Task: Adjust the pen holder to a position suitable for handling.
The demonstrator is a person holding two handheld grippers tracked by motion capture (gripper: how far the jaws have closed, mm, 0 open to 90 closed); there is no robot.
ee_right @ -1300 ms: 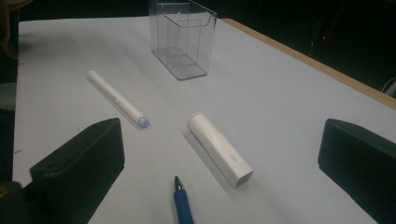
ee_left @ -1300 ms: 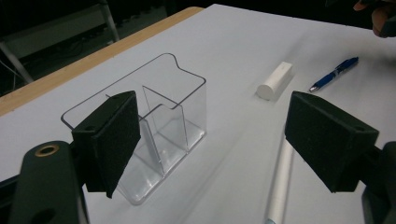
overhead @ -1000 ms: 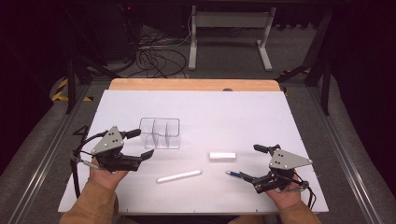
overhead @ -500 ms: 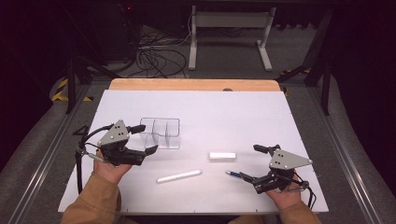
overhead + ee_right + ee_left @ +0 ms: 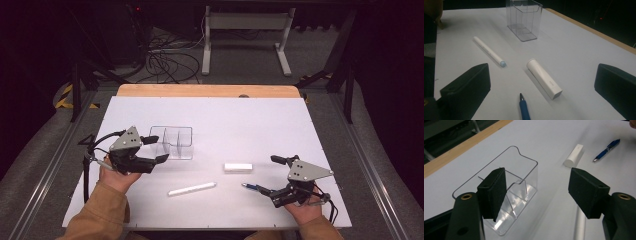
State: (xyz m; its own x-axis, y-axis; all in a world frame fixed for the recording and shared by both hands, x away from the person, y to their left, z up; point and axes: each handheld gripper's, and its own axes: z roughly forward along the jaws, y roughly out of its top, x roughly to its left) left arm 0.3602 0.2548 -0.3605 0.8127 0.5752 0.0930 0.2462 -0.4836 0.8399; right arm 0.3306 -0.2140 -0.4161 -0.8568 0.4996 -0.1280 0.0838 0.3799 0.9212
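Left claw (image 5: 156, 150), jaws closing but released, is straddling the clear plastic divided tray's (image 5: 506, 165) near corner; the tray is lying lengthwise across the worktop (image 5: 250, 120).

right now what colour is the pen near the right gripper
Blue pen, clearest in the left gripper view.

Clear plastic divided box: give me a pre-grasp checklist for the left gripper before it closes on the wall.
1. Clear plastic divided box upright on the white table: ok.
2. Left gripper jaws, just been closing, pads not yet pressing the wall: ok.
3. One pad over the box's compartment, the other outside: ok.
4. Compartments empty: ok.
5. White pen, white cap-like tube and blue pen lying apart from the box: ok.
6. Right gripper open, away from the box: ok.
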